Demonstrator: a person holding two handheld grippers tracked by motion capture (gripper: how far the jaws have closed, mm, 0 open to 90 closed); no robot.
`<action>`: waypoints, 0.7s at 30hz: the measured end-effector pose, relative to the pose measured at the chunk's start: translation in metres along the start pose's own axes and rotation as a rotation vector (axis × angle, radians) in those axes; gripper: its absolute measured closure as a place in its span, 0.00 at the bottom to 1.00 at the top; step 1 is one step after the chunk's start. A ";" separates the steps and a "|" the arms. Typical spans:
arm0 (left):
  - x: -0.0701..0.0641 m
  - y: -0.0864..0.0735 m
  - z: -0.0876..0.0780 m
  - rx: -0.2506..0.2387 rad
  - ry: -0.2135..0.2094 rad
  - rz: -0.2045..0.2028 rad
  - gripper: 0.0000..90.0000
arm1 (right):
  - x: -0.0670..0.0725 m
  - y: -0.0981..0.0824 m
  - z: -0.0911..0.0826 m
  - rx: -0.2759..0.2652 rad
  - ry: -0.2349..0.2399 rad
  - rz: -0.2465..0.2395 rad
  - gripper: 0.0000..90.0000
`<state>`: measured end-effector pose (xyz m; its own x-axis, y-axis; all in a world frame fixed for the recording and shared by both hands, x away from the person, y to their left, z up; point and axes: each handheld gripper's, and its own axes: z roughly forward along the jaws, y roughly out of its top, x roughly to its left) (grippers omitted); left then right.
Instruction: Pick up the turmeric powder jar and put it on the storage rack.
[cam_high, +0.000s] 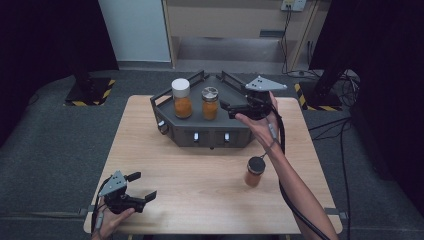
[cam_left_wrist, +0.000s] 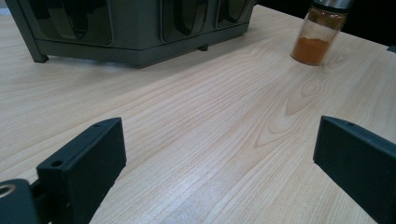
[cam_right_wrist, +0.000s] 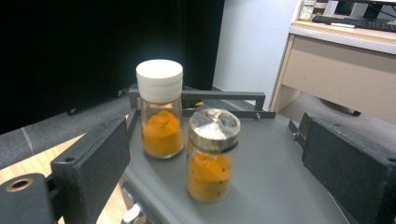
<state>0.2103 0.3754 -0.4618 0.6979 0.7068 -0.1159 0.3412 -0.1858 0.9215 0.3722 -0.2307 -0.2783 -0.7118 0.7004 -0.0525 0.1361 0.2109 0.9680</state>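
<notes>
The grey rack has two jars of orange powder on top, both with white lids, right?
Not quite. The grey rack does carry two jars, but only one jar has a white lid; the other jar has a silvery metal lid, as the right gripper view shows.

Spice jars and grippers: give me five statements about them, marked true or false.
1. Two jars stand on the grey rack. True: the white-capped jar and the silver-capped jar.
2. A dark-capped jar lies on its side on the table. False: it stands upright.
3. The right gripper clamps the silver-capped jar. False: its jaws stand open, apart from it.
4. The left gripper is open, with nothing between its jaws. True.
5. All three jars hold orange powder. True.
</notes>
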 end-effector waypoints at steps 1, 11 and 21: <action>0.000 0.000 0.000 -0.002 0.000 0.001 0.02 | -0.001 -0.001 -0.004 0.000 0.005 0.004 0.09; 0.000 0.000 0.000 -0.003 -0.002 0.004 0.02 | -0.003 -0.023 -0.051 -0.021 0.009 0.023 0.08; -0.001 0.000 -0.001 -0.002 -0.002 0.011 0.02 | 0.000 -0.048 -0.089 -0.022 -0.012 0.039 0.08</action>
<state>0.2089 0.3748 -0.4615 0.7027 0.7034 -0.1066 0.3324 -0.1922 0.9233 0.3040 -0.3016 -0.3028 -0.6979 0.7159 -0.0175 0.1483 0.1684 0.9745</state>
